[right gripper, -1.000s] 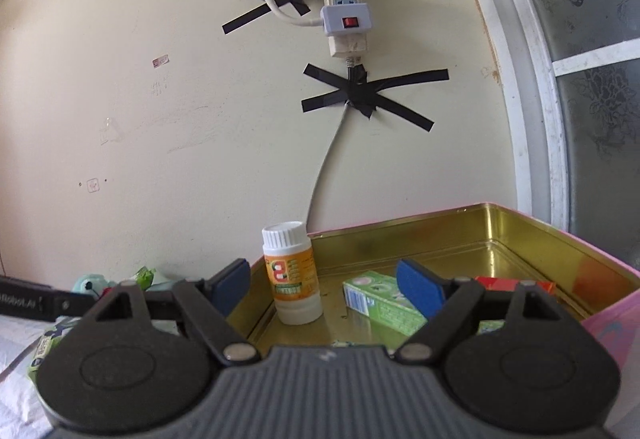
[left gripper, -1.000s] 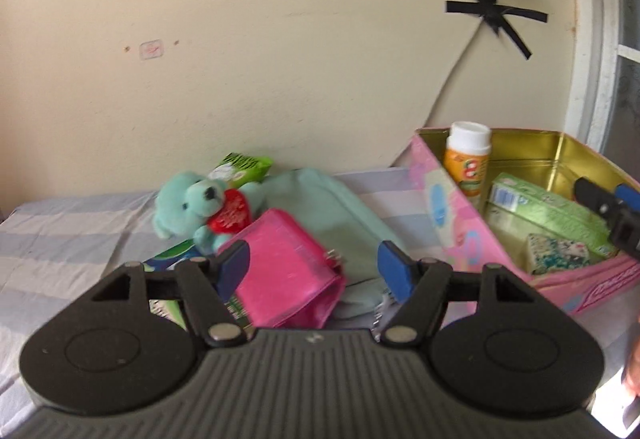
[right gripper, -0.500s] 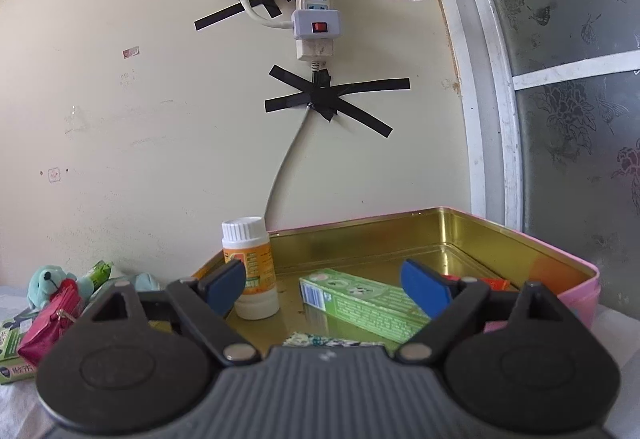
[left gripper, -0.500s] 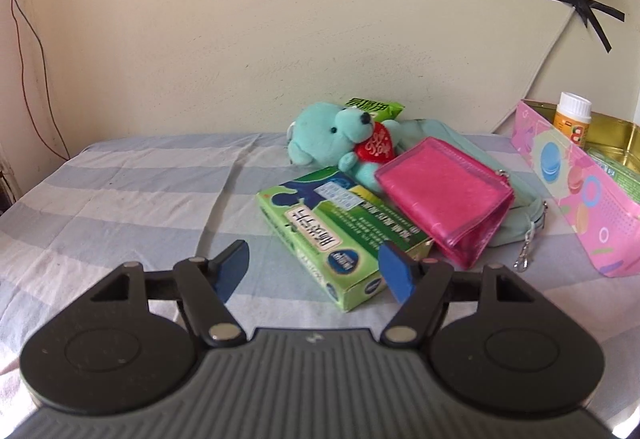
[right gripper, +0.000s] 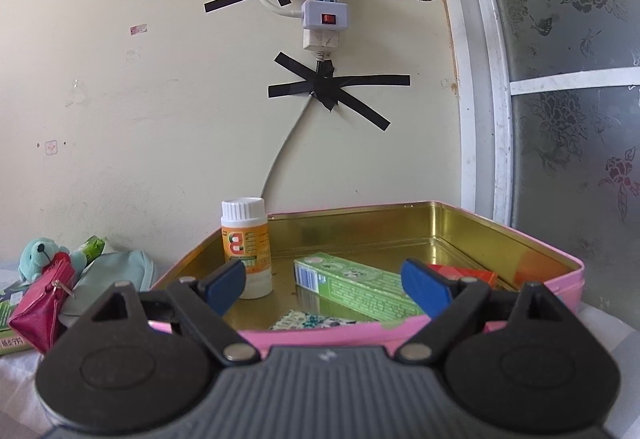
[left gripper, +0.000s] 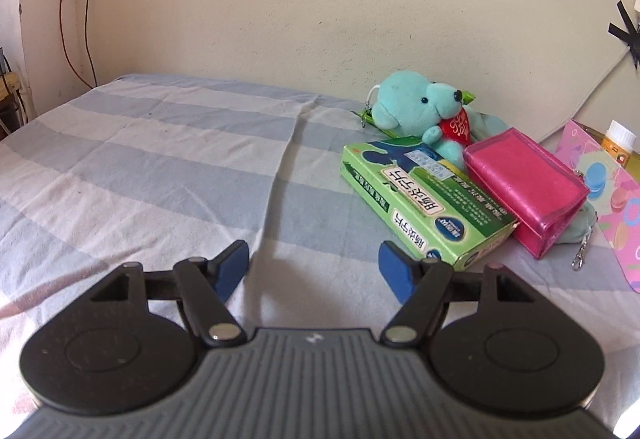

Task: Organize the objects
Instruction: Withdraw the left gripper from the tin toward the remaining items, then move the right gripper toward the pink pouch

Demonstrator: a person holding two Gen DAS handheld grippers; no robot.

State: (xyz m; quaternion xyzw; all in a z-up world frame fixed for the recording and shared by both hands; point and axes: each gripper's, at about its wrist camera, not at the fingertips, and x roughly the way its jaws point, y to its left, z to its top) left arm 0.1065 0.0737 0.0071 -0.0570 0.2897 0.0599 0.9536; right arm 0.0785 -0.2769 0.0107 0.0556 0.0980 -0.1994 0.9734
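In the left wrist view a green box point(left gripper: 424, 199), a pink pouch point(left gripper: 524, 187) and a teal teddy bear point(left gripper: 424, 115) lie together on the striped bed sheet point(left gripper: 160, 167). My left gripper point(left gripper: 314, 271) is open and empty, low over the sheet, just left of the green box. In the right wrist view my right gripper point(right gripper: 324, 285) is open and empty at the near rim of the pink tin point(right gripper: 560, 263). The tin holds an orange pill bottle point(right gripper: 246, 247), a green carton point(right gripper: 356, 287), a red box point(right gripper: 464, 273) and a patterned packet point(right gripper: 308, 319).
A teal fabric pouch point(right gripper: 116, 271) lies between the pink pouch point(right gripper: 40, 311) and the tin. The wall point(left gripper: 280, 7) stands right behind the objects, with a taped power strip point(right gripper: 324, 3) and cable. A window frame point(right gripper: 492, 79) rises right of the tin.
My left gripper has pulled back and swung left, away from the pink pouch and tin, now beside the green box. My right gripper has backed off from inside the tin to its near rim.
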